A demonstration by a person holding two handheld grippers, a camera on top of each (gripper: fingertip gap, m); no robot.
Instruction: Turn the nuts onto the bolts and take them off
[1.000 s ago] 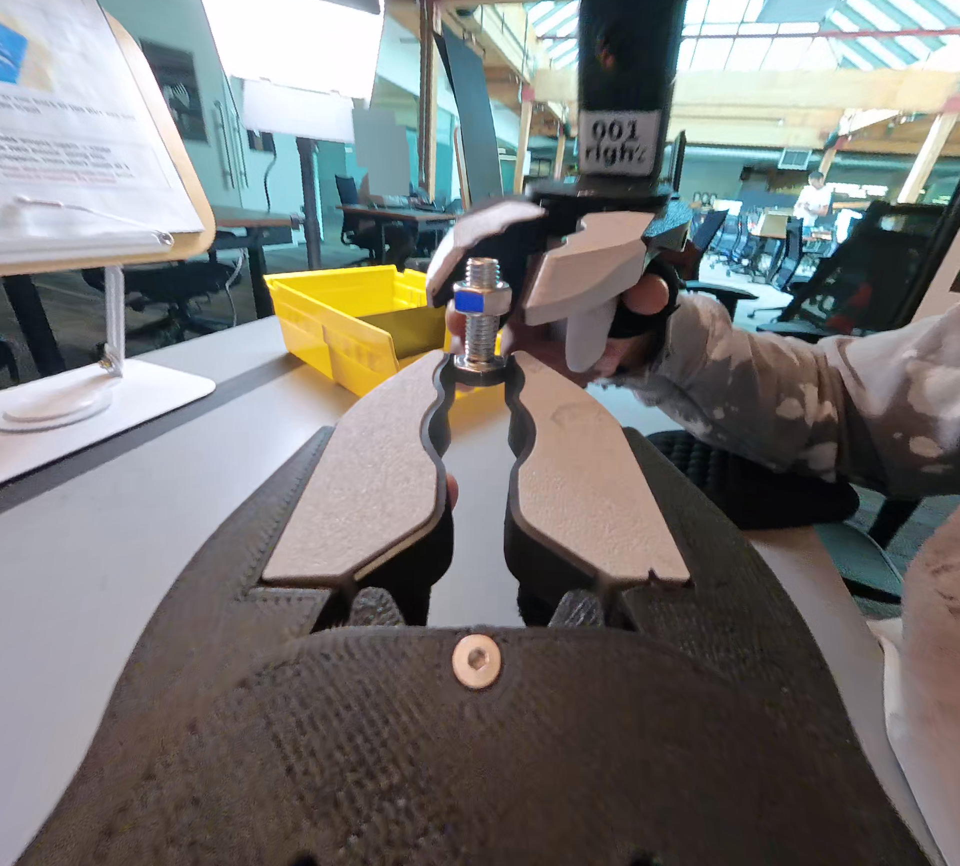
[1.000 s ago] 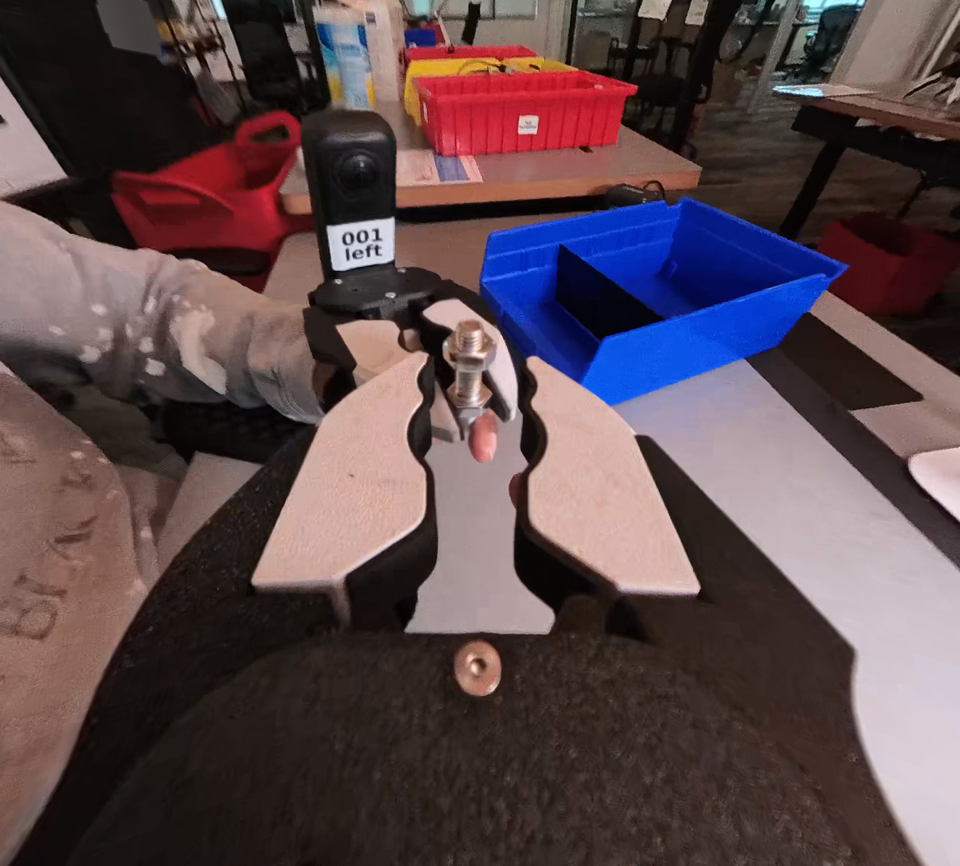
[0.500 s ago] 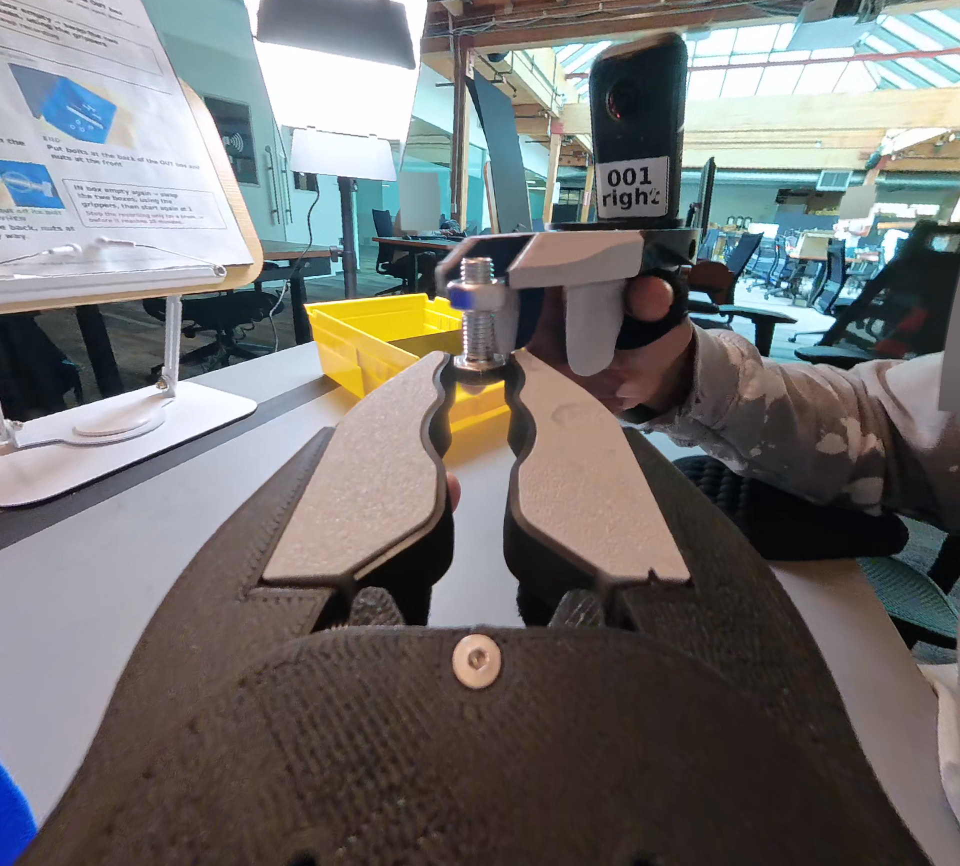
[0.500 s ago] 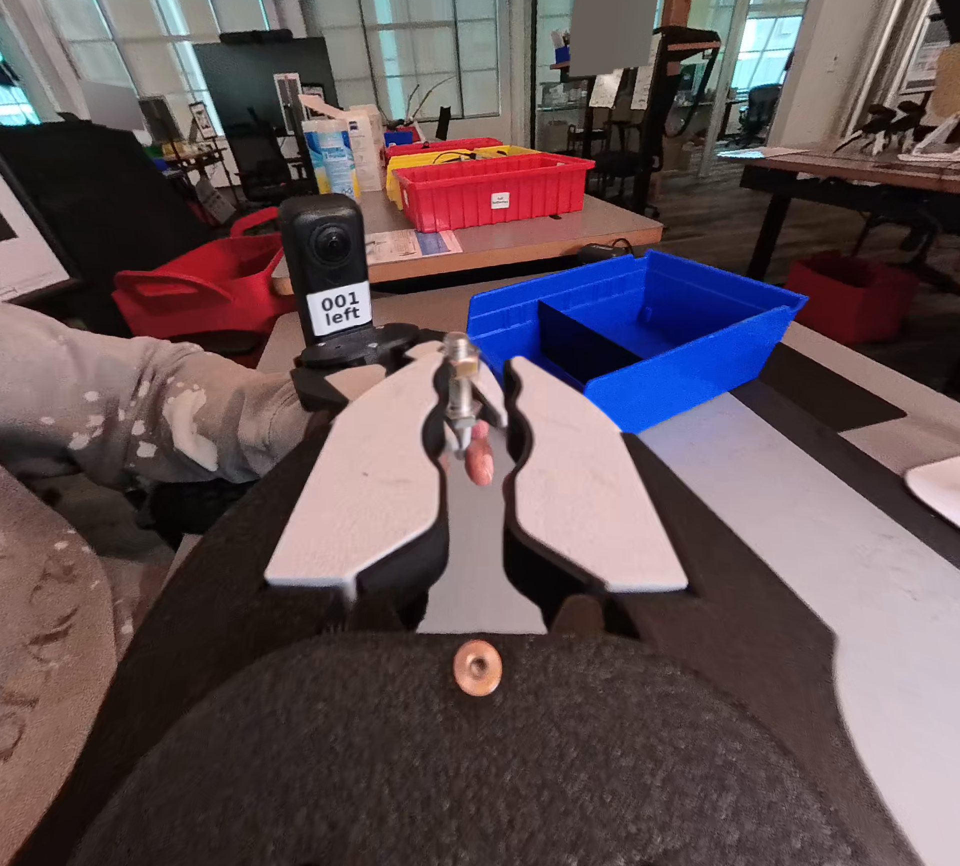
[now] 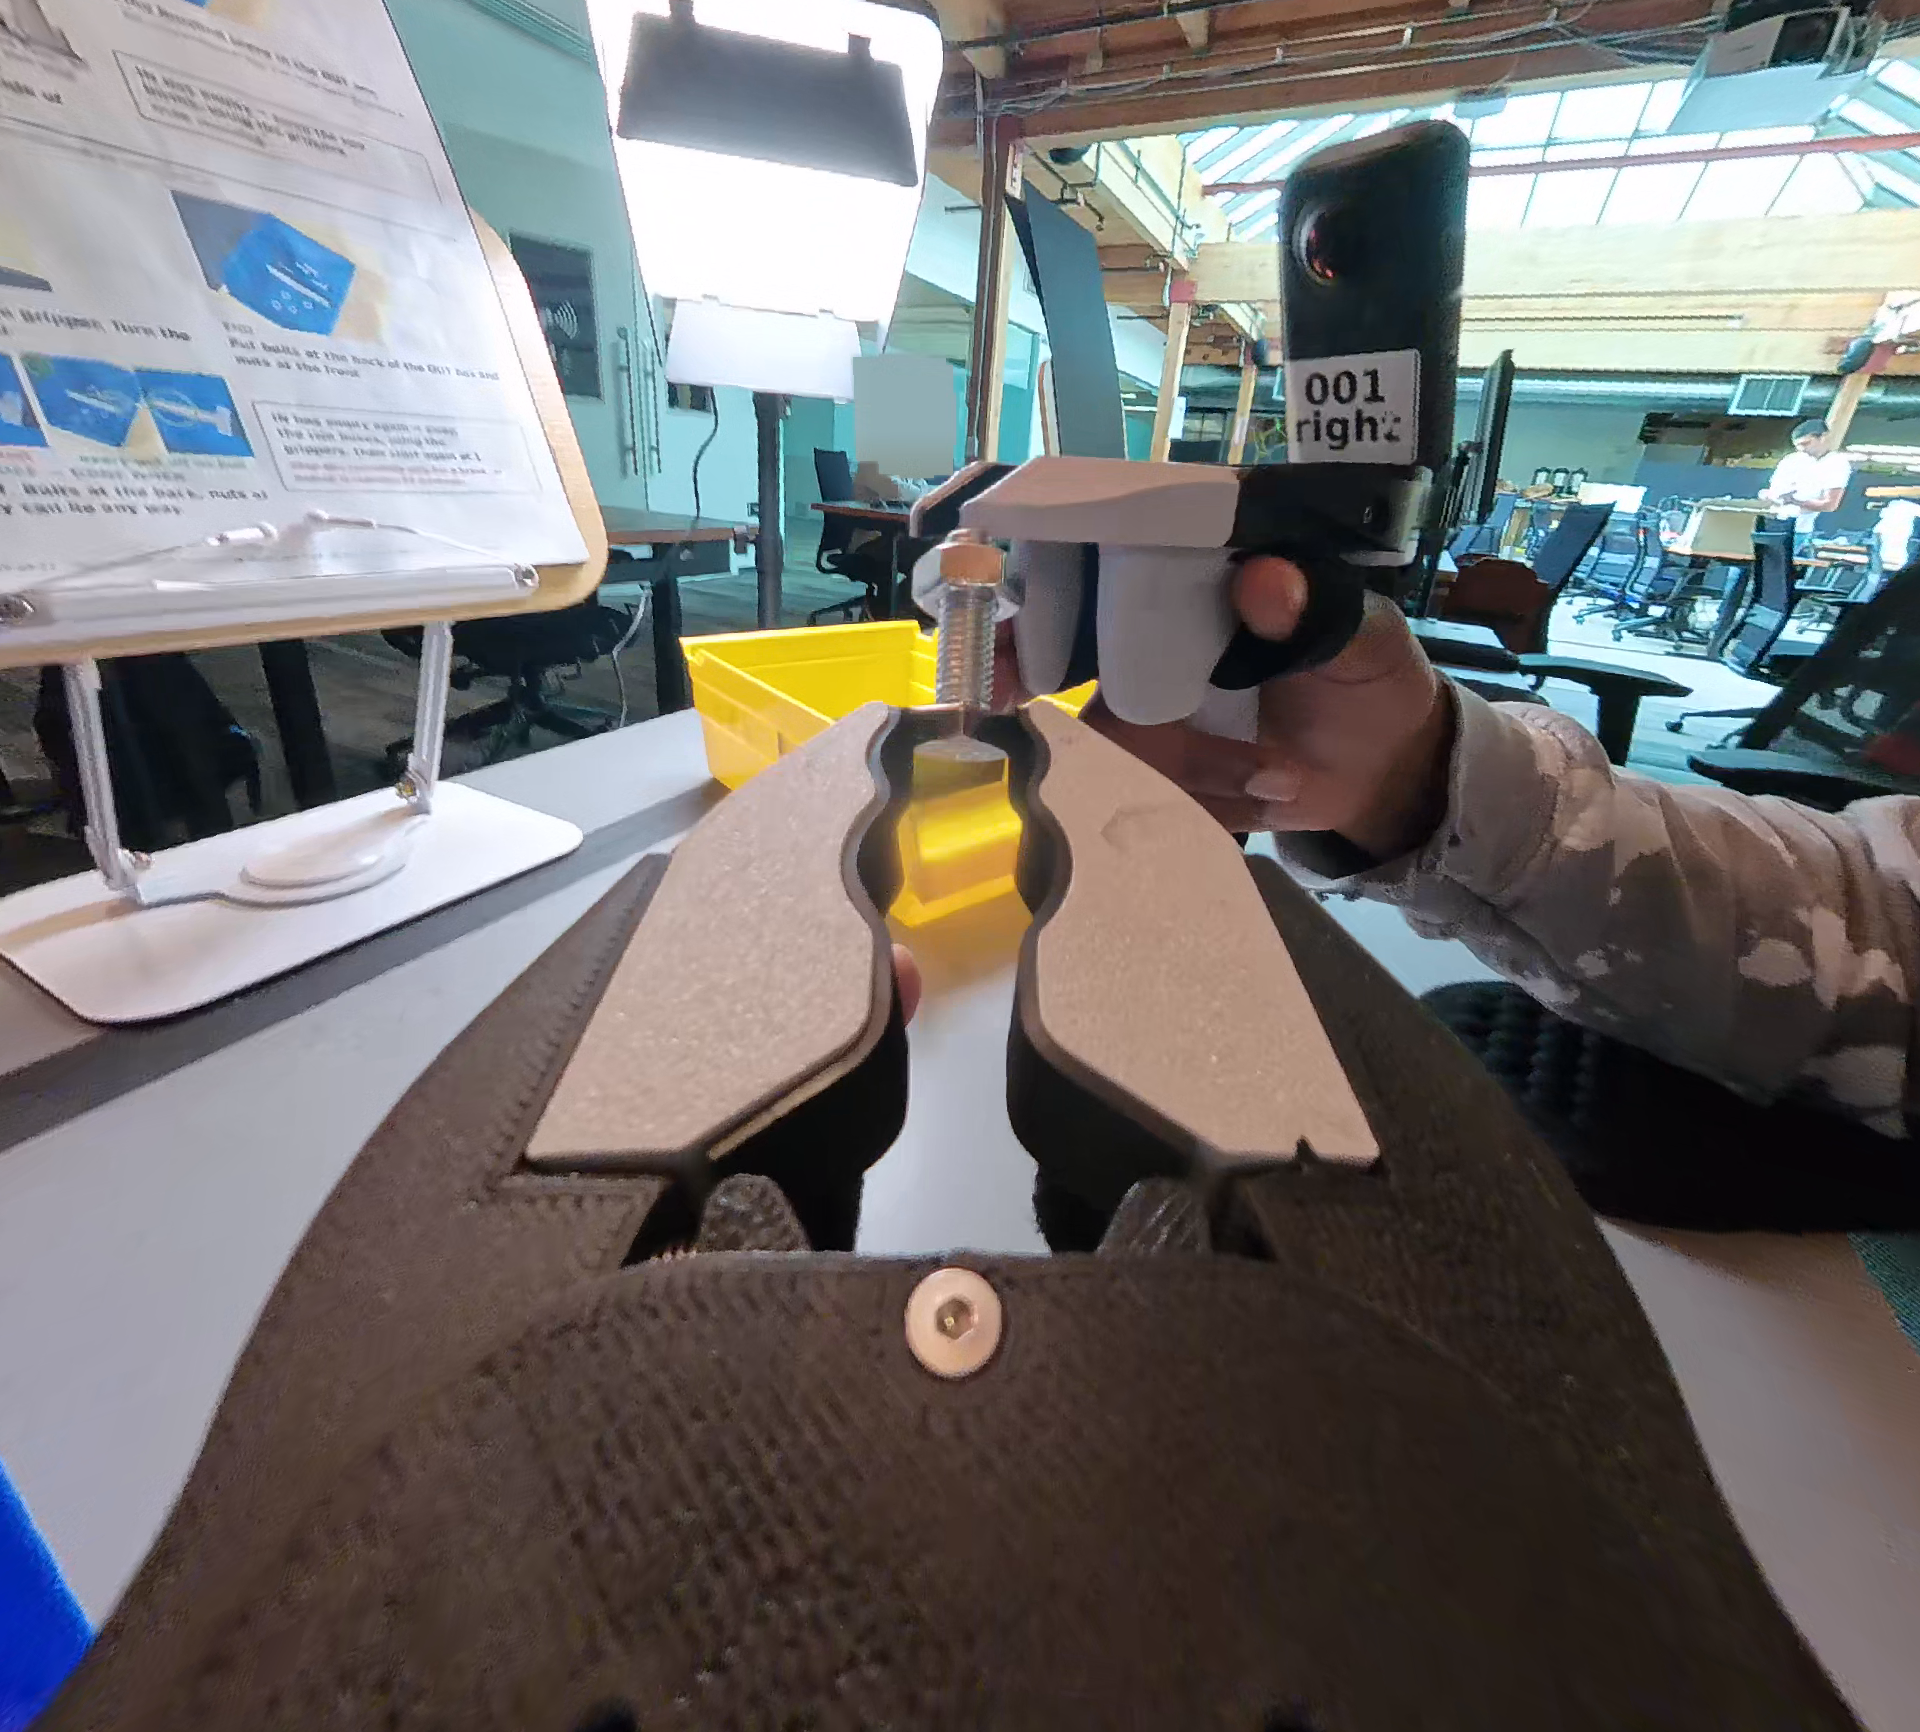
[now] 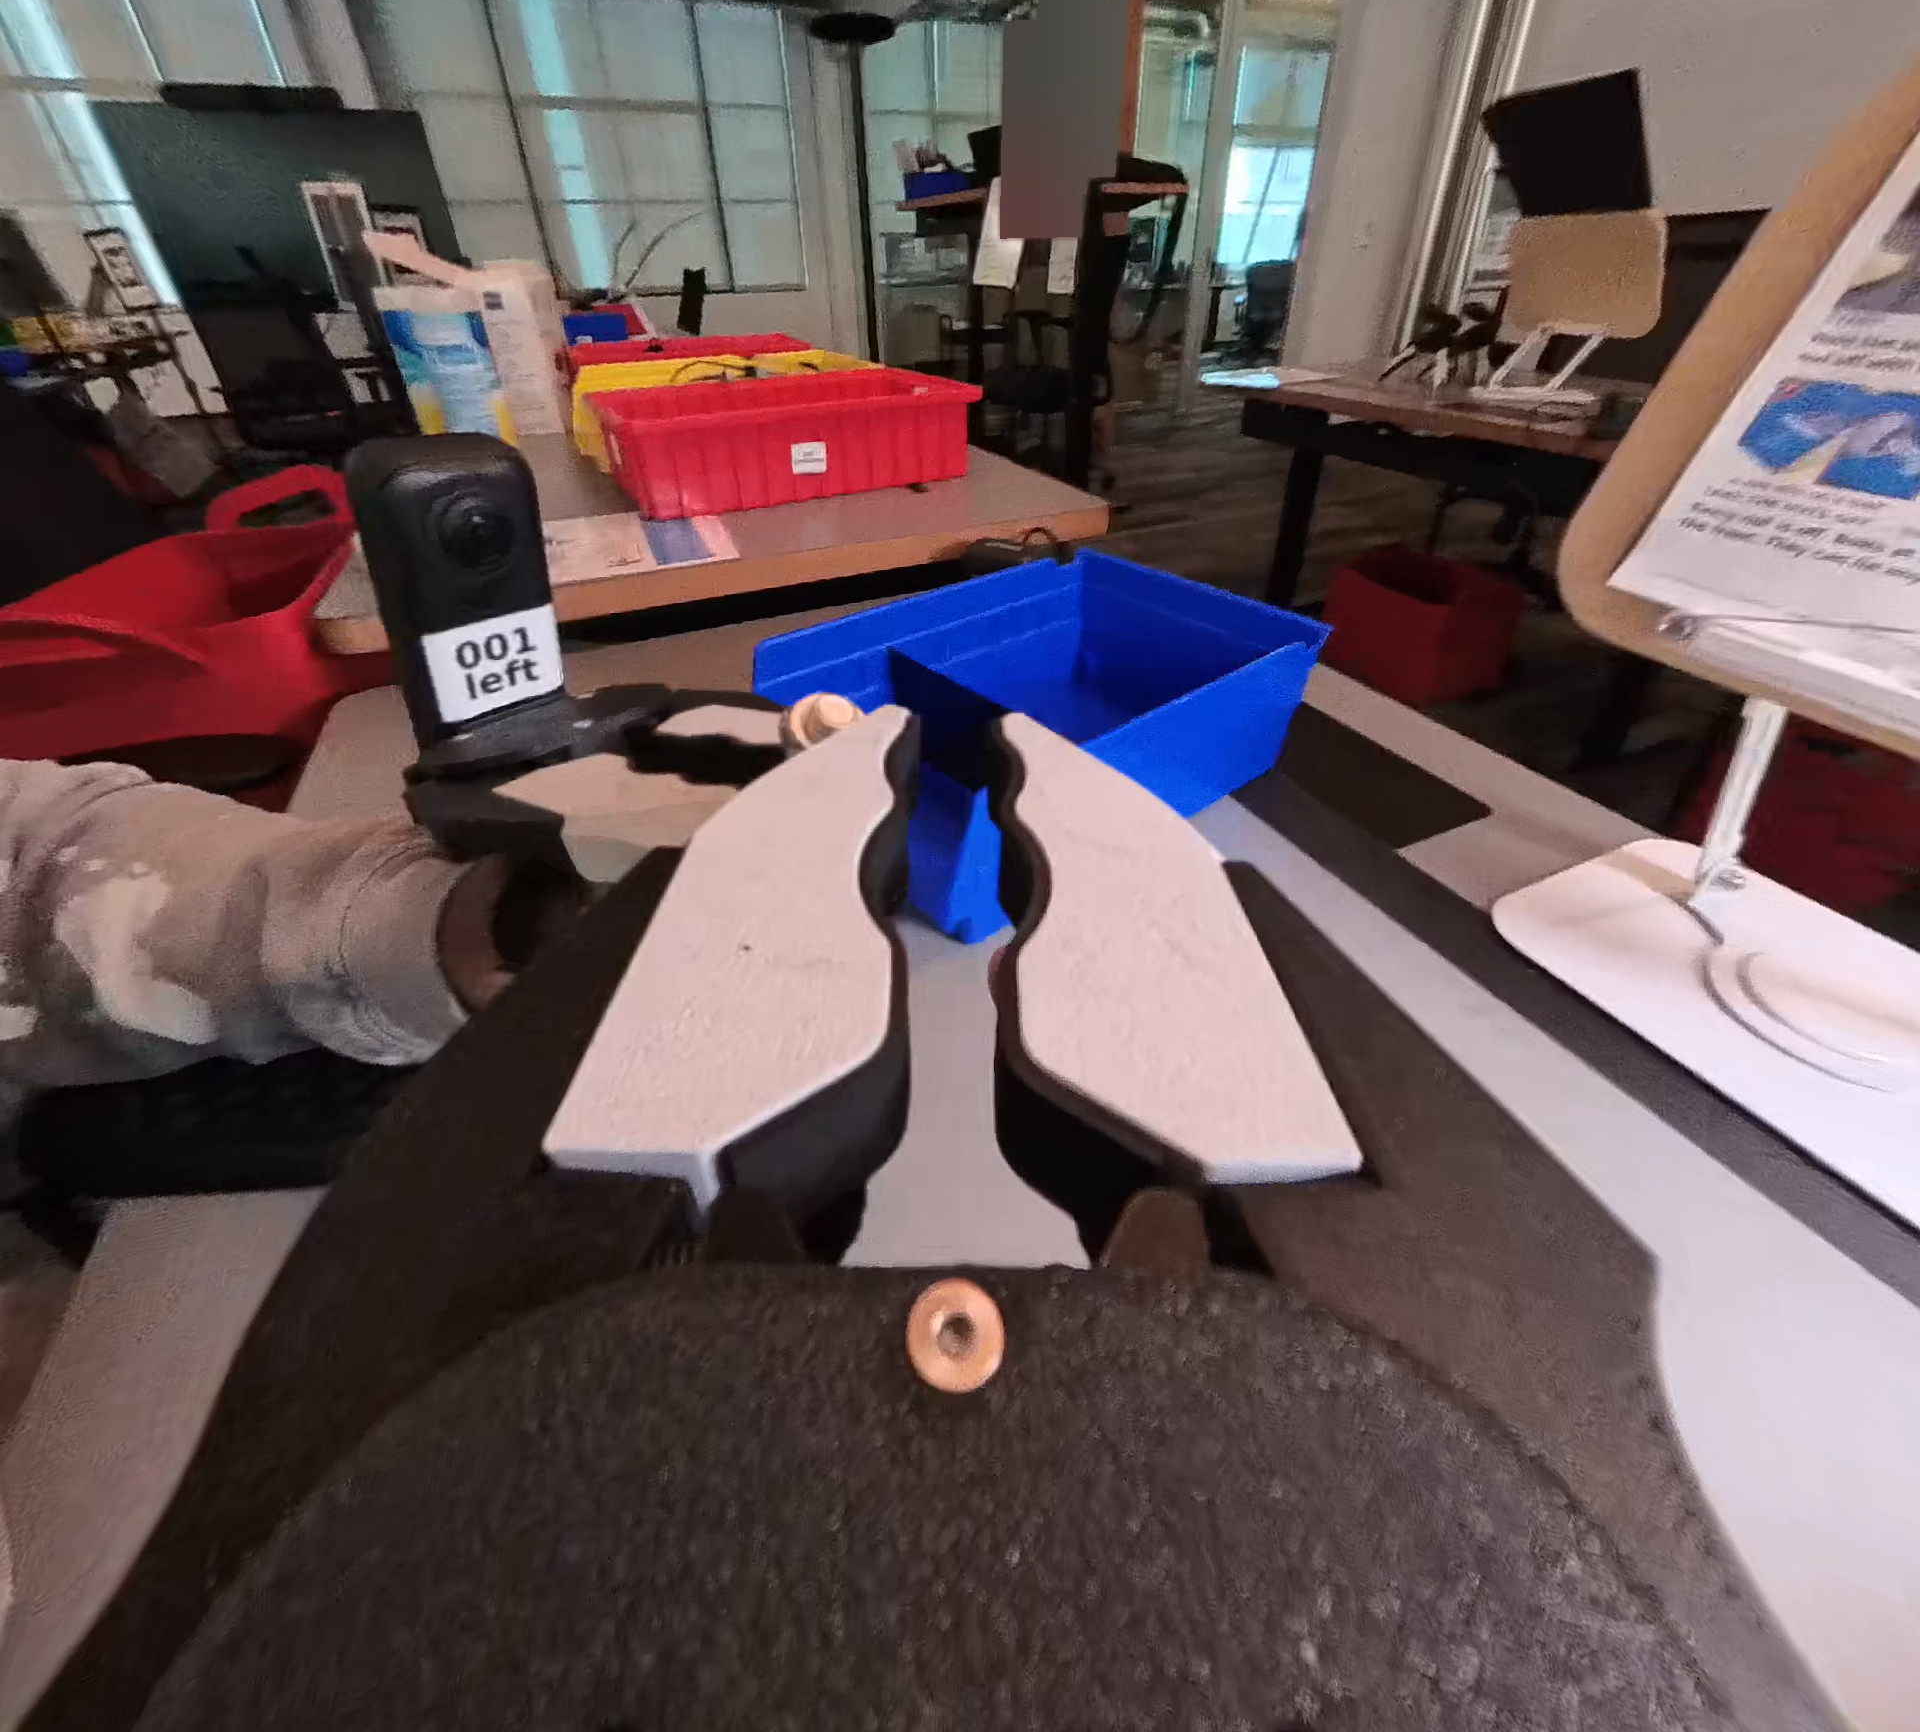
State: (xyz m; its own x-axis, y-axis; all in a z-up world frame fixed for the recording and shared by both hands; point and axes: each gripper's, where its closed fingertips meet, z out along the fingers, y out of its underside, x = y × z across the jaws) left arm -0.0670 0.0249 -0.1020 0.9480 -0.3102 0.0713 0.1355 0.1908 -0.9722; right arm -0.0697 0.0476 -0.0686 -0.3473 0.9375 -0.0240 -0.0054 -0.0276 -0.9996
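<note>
Bolt (image 5: pixel 961 643) first: we see it standing upright above the grey table (image 5: pixel 312 1111), its threaded shank rising from the tips of the left gripper (image 5: pixel 958 726). That claw is closed narrowly on the bolt's lower end, which shows as a grey disc between the two pale fingers. At the top of the thread sits the nut (image 5: pixel 961 568), though that end is soft in the left wrist view and we cannot be sure how far down the thread it is.

From the left wrist view, the right gripper (image 6: pixel 951 732) lies flat and edge-on at the height of the nut, held by a hand (image 5: pixel 1299 747) in a mottled sleeve. From its own camera, its fingers stand only a little apart with nothing between them; through the slit we see just the blue bin (image 6: pixel 1195 726) on the table beyond, split by a divider. The top of the bolt pokes up just beside the outer edge of the finger on the left of that view, outside the jaws; whether it touches that finger we cannot tell.

Behind the bolt in the left wrist view stands a yellow bin (image 5: pixel 790 685). A document stand (image 5: pixel 260 228) with a printed sheet rests on the table to its left.
</note>
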